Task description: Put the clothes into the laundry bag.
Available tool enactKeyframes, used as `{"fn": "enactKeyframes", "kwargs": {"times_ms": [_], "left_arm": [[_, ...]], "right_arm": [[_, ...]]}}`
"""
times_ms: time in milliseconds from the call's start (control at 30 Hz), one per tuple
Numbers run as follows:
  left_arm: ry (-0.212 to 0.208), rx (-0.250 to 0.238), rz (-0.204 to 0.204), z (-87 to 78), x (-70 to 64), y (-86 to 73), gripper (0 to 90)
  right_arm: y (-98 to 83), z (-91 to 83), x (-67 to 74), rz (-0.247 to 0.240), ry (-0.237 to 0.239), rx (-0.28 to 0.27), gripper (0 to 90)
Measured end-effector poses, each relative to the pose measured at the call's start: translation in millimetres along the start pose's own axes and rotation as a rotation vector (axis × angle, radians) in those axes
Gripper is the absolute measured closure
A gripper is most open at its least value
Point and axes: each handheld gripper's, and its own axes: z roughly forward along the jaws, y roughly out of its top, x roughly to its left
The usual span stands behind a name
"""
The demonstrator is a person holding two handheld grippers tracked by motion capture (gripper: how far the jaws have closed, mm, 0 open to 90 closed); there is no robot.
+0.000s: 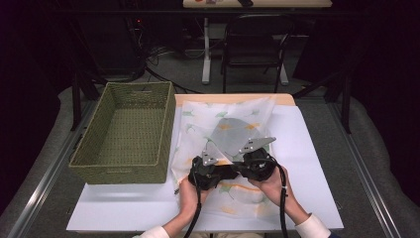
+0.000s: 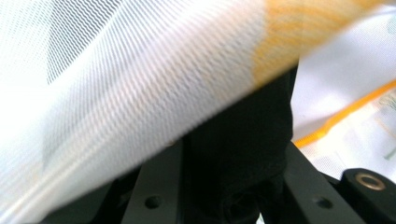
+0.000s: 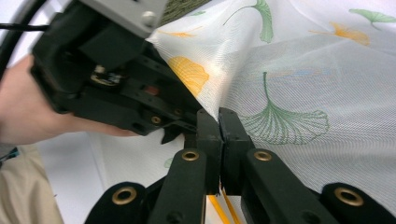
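Lying rumpled: sheer white cloth [image 1: 225,124] (ginkgo-leaf print, green and orange), long axis 12 to 6 o'clock; both claws, left claw [image 1: 221,171] and right claw [image 3: 218,122], pinch it.

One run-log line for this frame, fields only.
scene: leaf-print cloth on table, wicker basket beside | right gripper: shut on cloth | left gripper: at cloth, grip unclear

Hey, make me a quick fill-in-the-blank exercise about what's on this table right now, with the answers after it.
1. The woven basket stands to the ____ of the cloth in the high view.
2. The right gripper has its jaws ____ on the cloth.
3. The cloth is printed with green and ____ leaves.
4. Inside, the basket is ____.

Missing words: left; shut; orange; empty
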Motion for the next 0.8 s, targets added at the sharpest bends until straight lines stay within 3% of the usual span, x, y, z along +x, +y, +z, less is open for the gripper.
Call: {"fn": "enactKeyframes", "kwargs": {"times_ms": [100, 200, 333, 433, 567, 633, 733, 800], "left_arm": [[-0.012, 0.006, 0.011, 0.7, 1.6, -2.2, 72.2], [-0.042, 0.047, 0.042, -5.1, 2.7, -4.6, 60.7], [-0.081, 0.109, 0.077, -21.5, 4.4, -5.3, 44.5], [-0.111, 0.104, 0.082, -39.8, 8.4, -4.2, 39.2], [-0.115, 0.097, 0.087, -63.6, 17.7, -4.9, 38.3], [-0.088, 0.104, 0.081, -73.4, 27.3, -8.4, 39.2], [-0.077, 0.139, 0.047, -79.3, 42.9, -17.6, 44.1], [-0.055, 0.178, 0.048, -77.9, 50.1, -25.4, 46.5]], "right_arm": [[-0.8, 1.2, 0.2, 0.003, 0.007, 0.007, 89.0], [-2.2, 2.4, 0.2, -0.006, 0.001, 0.014, 89.0], [-3.1, 1.5, -2.6, 0.001, -0.004, 0.016, 89.0], [-3.4, 1.0, -3.7, 0.004, -0.003, 0.015, 89.0], [-3.6, 1.0, -3.9, 0.004, -0.003, 0.016, 89.0], [-3.8, 1.0, -4.1, 0.004, -0.004, 0.017, 89.0], [-3.7, 1.3, -4.2, 0.002, -0.003, 0.018, 88.9], [-3.6, 1.9, -4.1, 0.002, -0.002, 0.020, 89.0]]}}
